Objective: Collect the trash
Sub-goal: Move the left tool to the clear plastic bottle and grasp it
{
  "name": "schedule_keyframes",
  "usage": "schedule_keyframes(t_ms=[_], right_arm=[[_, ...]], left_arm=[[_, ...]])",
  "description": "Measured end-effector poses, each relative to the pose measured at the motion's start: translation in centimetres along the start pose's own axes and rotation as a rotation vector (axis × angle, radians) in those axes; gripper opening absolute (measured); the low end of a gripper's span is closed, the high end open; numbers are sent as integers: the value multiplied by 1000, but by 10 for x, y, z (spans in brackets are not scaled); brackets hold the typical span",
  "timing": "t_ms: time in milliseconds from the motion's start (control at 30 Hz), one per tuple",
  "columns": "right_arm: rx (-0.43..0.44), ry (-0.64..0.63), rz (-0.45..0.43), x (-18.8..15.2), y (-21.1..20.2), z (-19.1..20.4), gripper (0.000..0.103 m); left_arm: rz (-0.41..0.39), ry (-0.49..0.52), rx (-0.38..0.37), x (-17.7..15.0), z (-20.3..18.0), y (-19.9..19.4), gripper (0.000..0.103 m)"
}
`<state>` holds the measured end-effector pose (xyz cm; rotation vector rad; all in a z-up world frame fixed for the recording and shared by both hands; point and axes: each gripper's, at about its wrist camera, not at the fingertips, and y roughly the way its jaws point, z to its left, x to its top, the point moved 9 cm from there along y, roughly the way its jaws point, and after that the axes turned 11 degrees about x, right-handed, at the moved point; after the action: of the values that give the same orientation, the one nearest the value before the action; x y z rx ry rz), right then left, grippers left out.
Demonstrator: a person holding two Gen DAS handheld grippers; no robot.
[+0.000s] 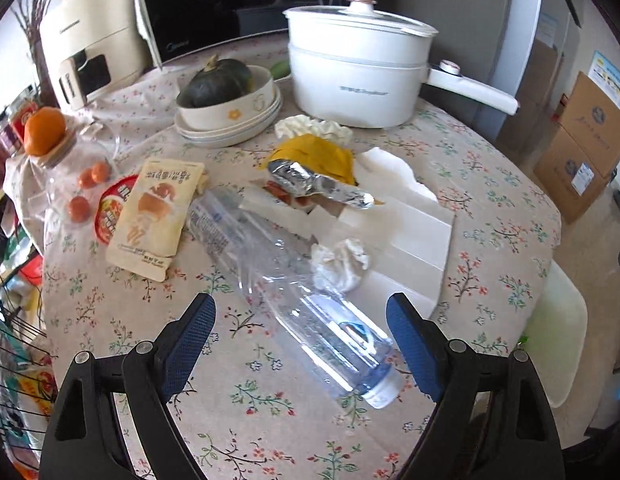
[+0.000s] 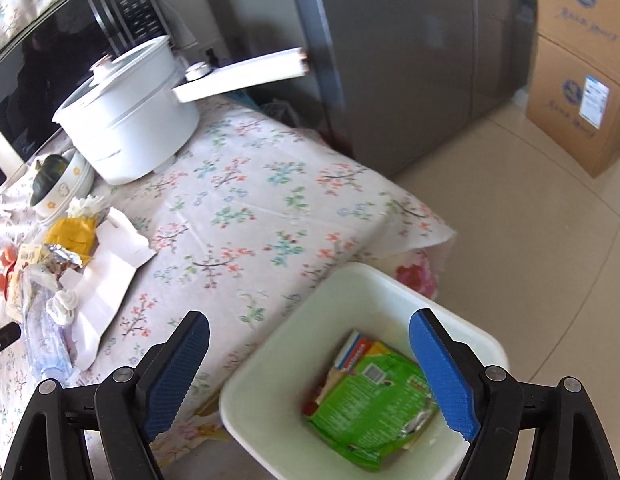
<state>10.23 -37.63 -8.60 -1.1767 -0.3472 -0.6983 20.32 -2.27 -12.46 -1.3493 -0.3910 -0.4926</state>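
An empty clear plastic bottle (image 1: 293,280) lies on the floral tablecloth, its white cap toward me. My left gripper (image 1: 301,344) is open, its blue pads on either side of the bottle's cap end, not touching it. A crumpled tissue (image 1: 342,260), a foil wrapper (image 1: 318,184), a yellow wrapper (image 1: 314,156), a beige snack packet (image 1: 153,216) and flat white paper (image 1: 398,236) lie beyond. My right gripper (image 2: 310,372) is open and empty above a white trash bin (image 2: 269,412) that holds a green packet (image 2: 370,400).
A white electric pot (image 1: 358,68) with a long handle, a bowl with a squash (image 1: 225,88), a microwave (image 1: 229,0) and a jar with oranges (image 1: 65,160) stand at the table's back and left. A fridge (image 2: 410,60) and cardboard boxes (image 2: 578,92) stand past the table.
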Motion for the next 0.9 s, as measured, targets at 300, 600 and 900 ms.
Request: schedule_keyframes(t_ms=[300, 600, 900], right_arm=[[27, -88, 72, 7, 50, 61, 88], [40, -158, 115, 10, 83, 108, 88], [68, -196, 148, -1, 98, 146, 88]], left_arm=[[135, -166, -47, 2, 15, 59, 89], [224, -240, -179, -9, 3, 78, 80], [251, -276, -251, -18, 12, 66, 71]])
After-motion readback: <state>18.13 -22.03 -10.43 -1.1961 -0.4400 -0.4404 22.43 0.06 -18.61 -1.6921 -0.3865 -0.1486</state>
